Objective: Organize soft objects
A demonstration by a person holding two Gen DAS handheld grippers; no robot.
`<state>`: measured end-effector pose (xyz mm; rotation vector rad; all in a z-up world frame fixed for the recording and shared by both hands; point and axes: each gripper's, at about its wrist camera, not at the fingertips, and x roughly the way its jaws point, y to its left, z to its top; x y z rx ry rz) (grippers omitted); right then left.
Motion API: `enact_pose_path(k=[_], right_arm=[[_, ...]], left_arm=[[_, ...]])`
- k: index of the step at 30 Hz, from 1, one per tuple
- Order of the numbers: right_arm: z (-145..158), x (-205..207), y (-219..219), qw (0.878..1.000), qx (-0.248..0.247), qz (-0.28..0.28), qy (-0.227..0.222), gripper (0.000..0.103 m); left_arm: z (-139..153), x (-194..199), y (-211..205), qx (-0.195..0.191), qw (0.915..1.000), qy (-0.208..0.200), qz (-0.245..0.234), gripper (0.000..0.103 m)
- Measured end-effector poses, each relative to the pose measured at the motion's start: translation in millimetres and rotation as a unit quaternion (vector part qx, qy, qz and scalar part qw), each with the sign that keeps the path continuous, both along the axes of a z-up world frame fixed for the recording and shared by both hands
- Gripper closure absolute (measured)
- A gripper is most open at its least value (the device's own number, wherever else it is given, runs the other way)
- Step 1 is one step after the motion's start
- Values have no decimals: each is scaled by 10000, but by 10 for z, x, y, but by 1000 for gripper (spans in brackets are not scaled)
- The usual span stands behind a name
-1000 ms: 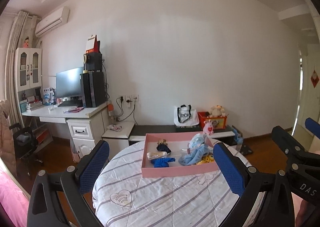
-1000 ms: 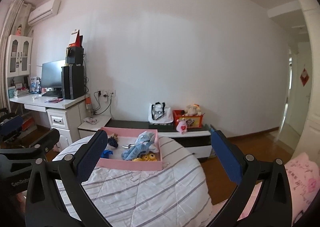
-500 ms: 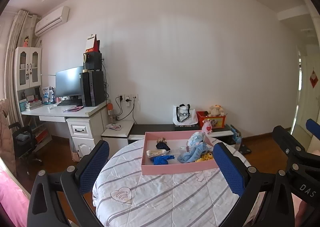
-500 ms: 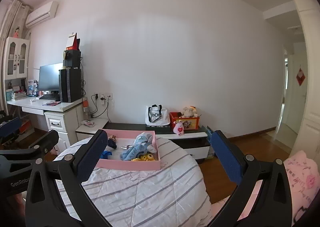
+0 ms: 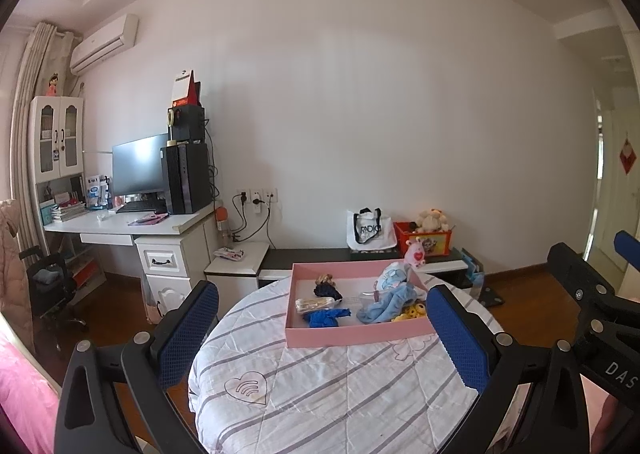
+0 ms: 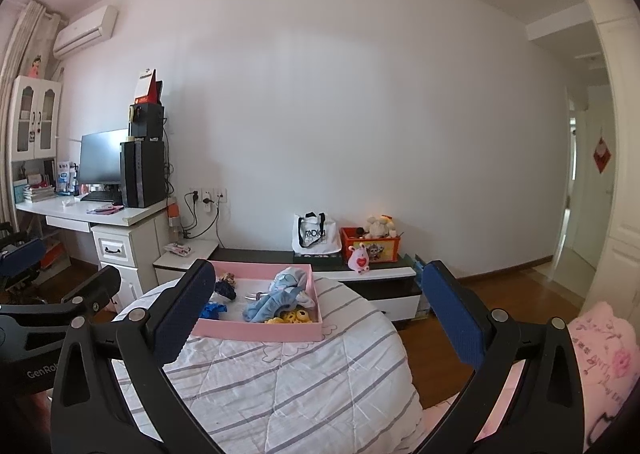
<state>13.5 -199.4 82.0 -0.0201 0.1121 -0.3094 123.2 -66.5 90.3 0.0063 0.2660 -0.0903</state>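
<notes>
shallow pink cardboard tray (image 5: 352, 334) holds a light-blue plush cloth (image 5: 390, 300), yellow plush toy (image 5: 412, 312), dark-blue fabric bundle (image 5: 326, 316) | tray sits at far side of round table under a white grey-striped quilt (image 5: 320, 386) | left gripper (image 5: 320, 334) spread wide, holding nothing | right gripper (image 6: 320, 314) spread wide, holding nothing, hanging short of the tray

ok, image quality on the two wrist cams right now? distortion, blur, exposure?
Left wrist: strong fisheye bowing at wall and ceiling, black vignette corners; pink tray sharp, no motion blur; doorway at right edge blown out. Right wrist: same barrel distortion; even daylight, soft shadows; tray partly hidden behind the right gripper finger; bright doorway overexposed.
</notes>
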Motion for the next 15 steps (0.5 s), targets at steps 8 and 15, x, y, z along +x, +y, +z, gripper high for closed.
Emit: enact_pose_path(k=[8, 15], right_arm=[[-1, -8, 12, 10000, 1, 3, 15, 0], [-14, -5, 11, 10000, -3, -9, 21, 0]], left_arm=[[-18, -20, -6, -2, 10000, -8, 27, 0], [-26, -18, -13, 10, 10000, -2, 31, 0]])
